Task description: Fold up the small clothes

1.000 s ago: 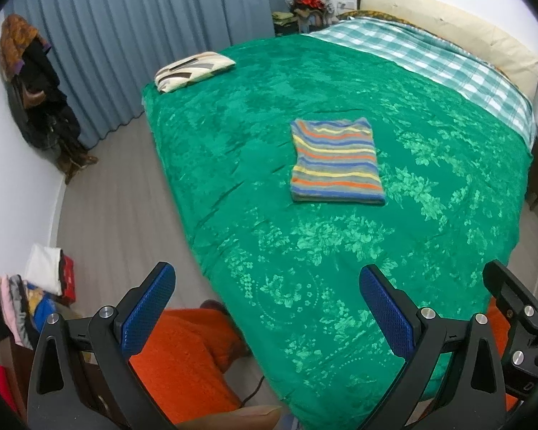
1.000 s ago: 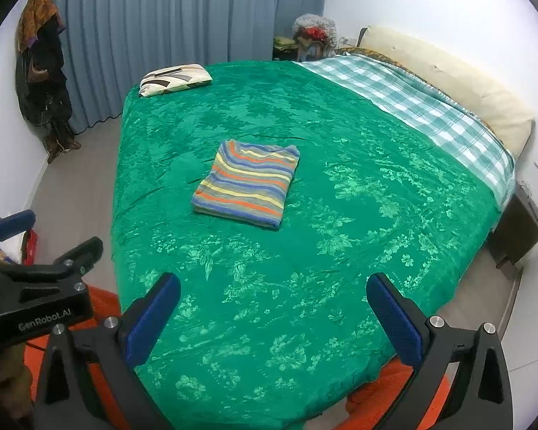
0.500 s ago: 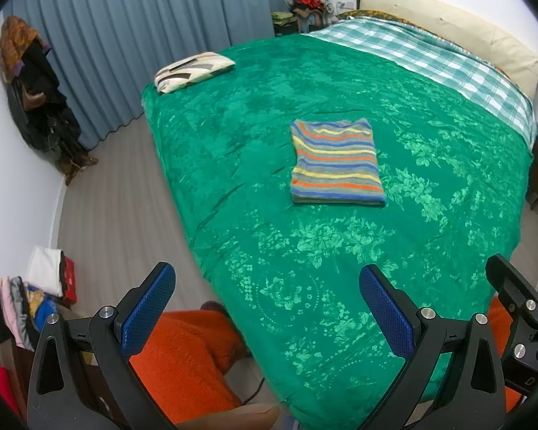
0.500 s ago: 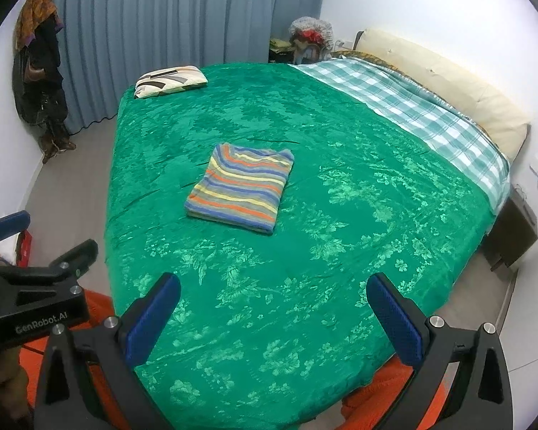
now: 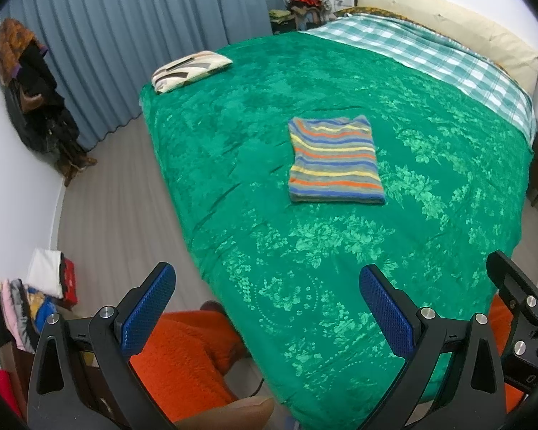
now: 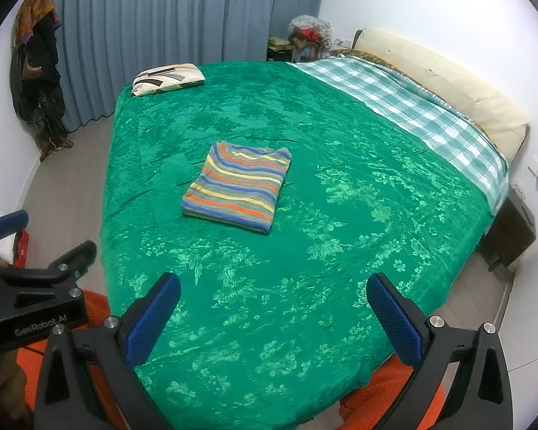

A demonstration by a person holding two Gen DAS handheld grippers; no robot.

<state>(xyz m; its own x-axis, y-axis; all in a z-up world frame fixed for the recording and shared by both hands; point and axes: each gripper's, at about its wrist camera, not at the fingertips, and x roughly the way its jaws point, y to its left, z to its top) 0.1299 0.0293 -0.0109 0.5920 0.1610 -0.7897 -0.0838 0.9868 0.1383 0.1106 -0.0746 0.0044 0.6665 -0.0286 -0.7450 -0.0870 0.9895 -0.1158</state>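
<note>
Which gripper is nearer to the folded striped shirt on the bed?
Neither clearly: both hang open, clear of the striped shirt. The left gripper is at the bed's near edge; the right gripper is beside it, similarly far back.

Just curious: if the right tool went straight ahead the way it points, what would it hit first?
Probably the green bedspread, just right of the folded striped shirt. Depth is hard to judge.
</note>
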